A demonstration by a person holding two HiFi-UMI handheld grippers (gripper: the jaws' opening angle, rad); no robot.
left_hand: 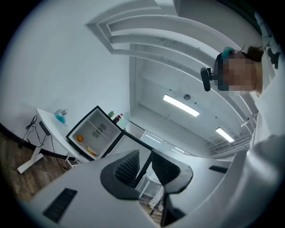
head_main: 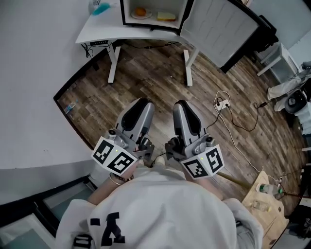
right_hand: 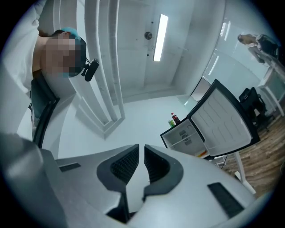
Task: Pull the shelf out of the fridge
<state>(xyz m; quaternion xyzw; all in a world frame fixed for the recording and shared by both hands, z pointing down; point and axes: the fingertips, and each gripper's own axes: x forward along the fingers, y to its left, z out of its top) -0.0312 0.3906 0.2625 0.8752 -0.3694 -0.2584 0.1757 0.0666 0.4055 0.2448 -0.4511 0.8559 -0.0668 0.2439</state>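
Fridge: small fridge (head_main: 153, 10) stands on the white desk (head_main: 97, 31) across the wood floor (head_main: 160, 73), well apart from the person; its door (head_main: 221, 29) is swung wide, so the inside is reachable
Shelf: the shelf (left_hand: 99, 130) sits in place across the middle of the cabinet; untouched
Contents: an orange (head_main: 140, 11) and a yellow block (head_main: 166, 16) lie on the fridge floor below it
Left gripper: left gripper (left_hand: 143, 160) is held close to the chest, tilted upward; jaws a narrow gap apart, nothing between them
Right gripper: right gripper (right_hand: 141, 153) is alongside, likewise raised; jaws closed together, empty
Stage: the pull looks not yet begun; an approach to the fridge is probably needed first
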